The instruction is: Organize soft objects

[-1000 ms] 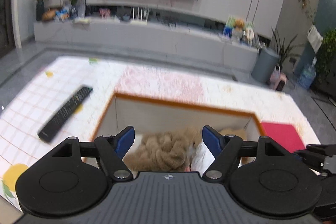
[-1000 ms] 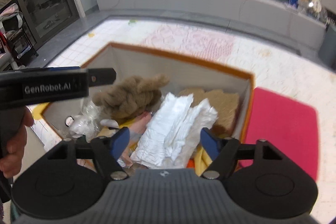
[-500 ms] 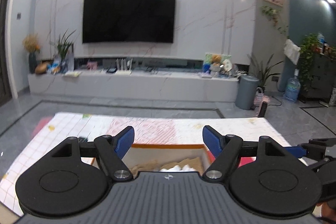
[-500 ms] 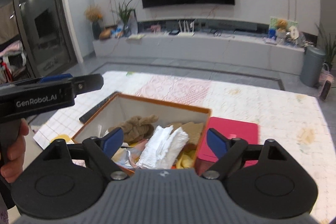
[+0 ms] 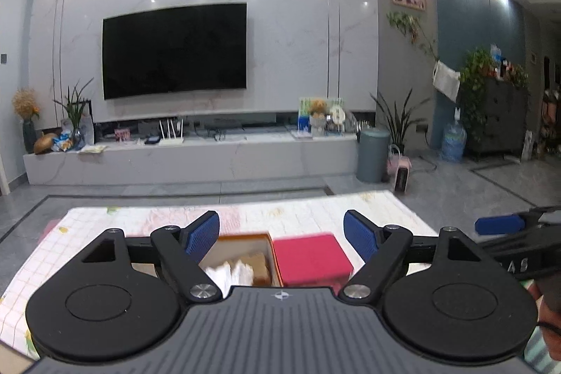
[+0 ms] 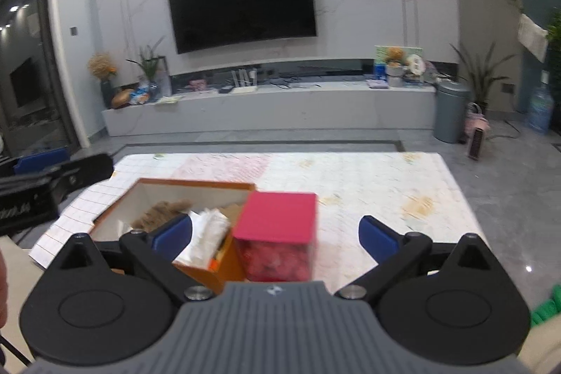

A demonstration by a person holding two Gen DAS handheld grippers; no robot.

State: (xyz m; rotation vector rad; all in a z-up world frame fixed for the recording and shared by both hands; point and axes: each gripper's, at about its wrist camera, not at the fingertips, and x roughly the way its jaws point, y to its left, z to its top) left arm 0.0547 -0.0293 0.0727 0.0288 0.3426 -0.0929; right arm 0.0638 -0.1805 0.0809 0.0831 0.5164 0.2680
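Both grippers are hanging back from the table and pointing out over it, so to me this reads like the tidy-up is basically finished. The left gripper [image 5: 281, 235] has its blue pads spread wide with nothing between them, and its jaws have just been opening. Same deal with the right gripper [image 6: 275, 235]: jaws just opened further, pads well apart, empty.

The soft stuff is all sitting inside the orange-rimmed box [image 6: 196, 188] on the patterned tablecloth [image 6: 368, 184]. You can see a brown fuzzy plush [image 6: 163, 212] toward the back left, a white crumpled cloth [image 6: 207, 233] beside it, and a tan piece [image 5: 257, 263] against the right wall. Makes sense to pile them in one open-top box, they just squash together.

The red-lidded box [image 6: 277, 216] stands right against the orange box's right side, lid on, pinkish contents showing through its clear wall. Can't tell what's in it
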